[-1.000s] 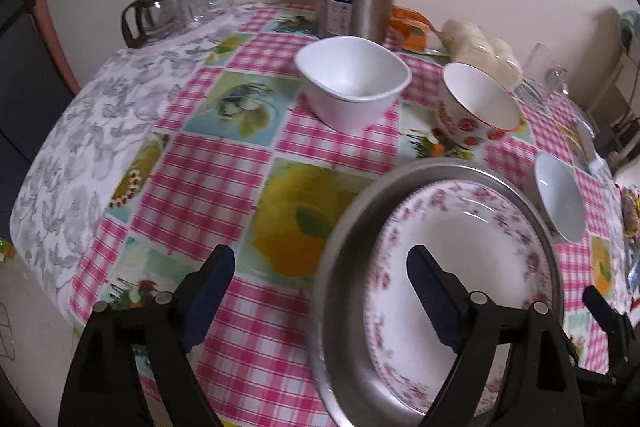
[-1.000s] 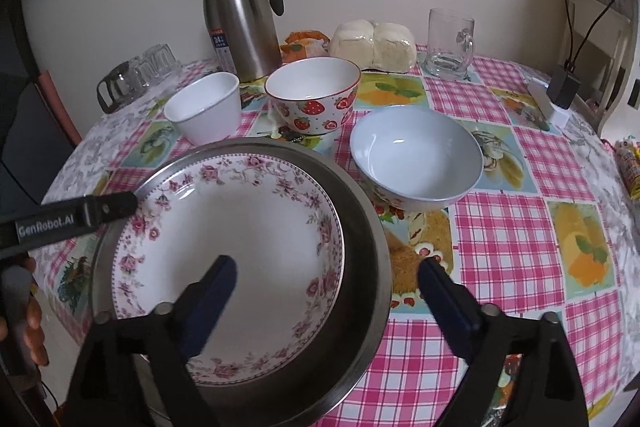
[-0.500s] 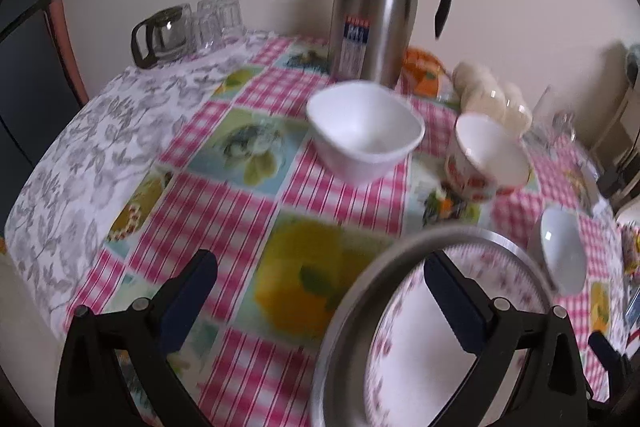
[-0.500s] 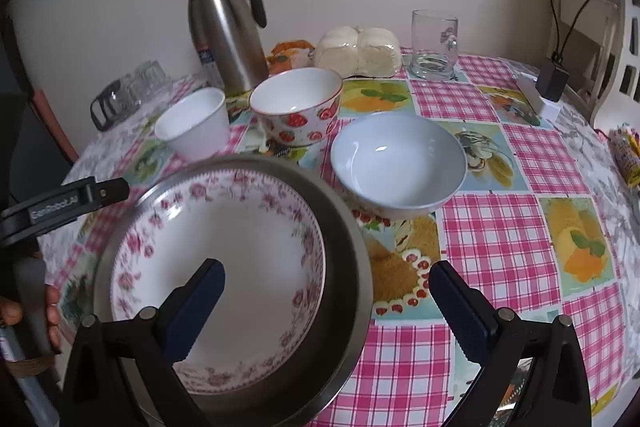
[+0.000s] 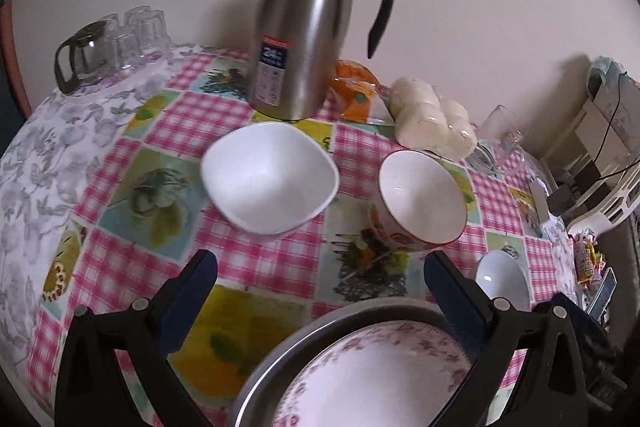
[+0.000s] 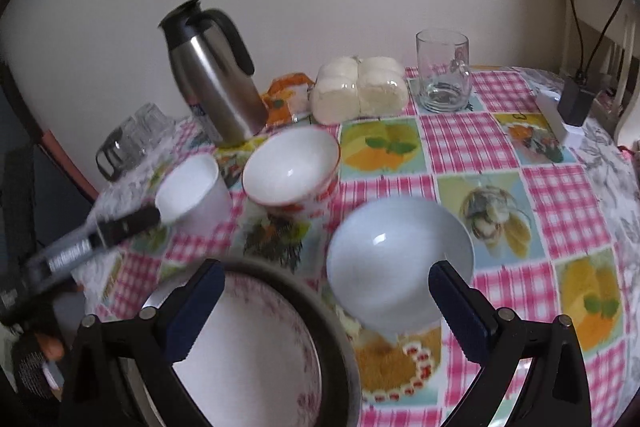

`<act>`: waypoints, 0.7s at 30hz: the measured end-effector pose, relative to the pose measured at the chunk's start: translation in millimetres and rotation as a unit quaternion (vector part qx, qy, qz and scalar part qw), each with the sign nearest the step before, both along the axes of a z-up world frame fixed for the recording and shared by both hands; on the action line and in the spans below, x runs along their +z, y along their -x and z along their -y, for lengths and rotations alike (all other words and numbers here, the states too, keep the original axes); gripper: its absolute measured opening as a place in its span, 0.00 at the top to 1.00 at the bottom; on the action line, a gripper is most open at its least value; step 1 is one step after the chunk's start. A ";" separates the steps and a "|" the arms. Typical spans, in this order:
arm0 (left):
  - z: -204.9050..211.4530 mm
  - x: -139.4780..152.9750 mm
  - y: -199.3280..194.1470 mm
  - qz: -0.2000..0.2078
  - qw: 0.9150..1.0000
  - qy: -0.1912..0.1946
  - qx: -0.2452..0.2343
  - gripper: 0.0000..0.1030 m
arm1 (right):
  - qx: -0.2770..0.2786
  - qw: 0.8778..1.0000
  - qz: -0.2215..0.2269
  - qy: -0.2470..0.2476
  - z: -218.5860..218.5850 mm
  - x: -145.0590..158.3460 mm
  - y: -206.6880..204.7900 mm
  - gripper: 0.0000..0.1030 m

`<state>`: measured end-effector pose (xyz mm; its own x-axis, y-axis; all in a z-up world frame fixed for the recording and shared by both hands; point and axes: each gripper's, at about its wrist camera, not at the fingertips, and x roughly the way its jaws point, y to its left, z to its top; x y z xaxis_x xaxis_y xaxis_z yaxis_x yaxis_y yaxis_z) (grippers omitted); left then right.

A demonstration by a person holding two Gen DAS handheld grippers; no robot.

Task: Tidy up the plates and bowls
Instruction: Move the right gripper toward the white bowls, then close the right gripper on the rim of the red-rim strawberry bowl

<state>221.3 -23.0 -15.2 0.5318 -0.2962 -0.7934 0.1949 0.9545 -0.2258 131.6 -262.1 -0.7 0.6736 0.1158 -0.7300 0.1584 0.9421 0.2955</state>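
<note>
Both jaws wide apart, holding nothing: left hand-held gripper (image 5: 320, 281) and right hand-held gripper (image 6: 324, 287).

Wide-apart right gripper (image 6: 320, 291) jaws above floral plate (image 6: 256, 355) and pale bowl (image 6: 396, 259).

Soft dim indoor light; right view motion-blurred; fisheye edges dark, warped.
</note>
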 end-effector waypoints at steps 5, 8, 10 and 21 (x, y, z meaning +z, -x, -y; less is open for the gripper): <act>23.4 2.0 -35.4 -0.024 0.999 0.016 -0.034 0.00 | 0.017 1.000 -0.012 0.010 8.7 -0.5 -54.3 0.00; 34.5 4.6 -47.6 -0.022 0.999 0.011 -0.041 0.01 | 0.024 1.000 -0.010 0.017 12.1 -3.1 -76.2 0.09; 40.3 3.7 -50.0 -0.035 0.998 0.015 -0.043 0.02 | 0.020 0.999 -0.027 0.001 15.9 -10.5 -83.2 0.21; 77.9 -14.9 -59.4 -0.088 0.994 0.001 -0.067 0.40 | 0.009 0.997 -0.077 -0.011 19.8 -19.1 -99.3 0.55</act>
<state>280.7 -100.9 -30.1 0.3411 -0.3570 -0.8696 0.2776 0.9221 -0.2697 230.9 -282.0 -19.8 0.5516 0.1448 -0.8214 0.1860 0.9387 0.2904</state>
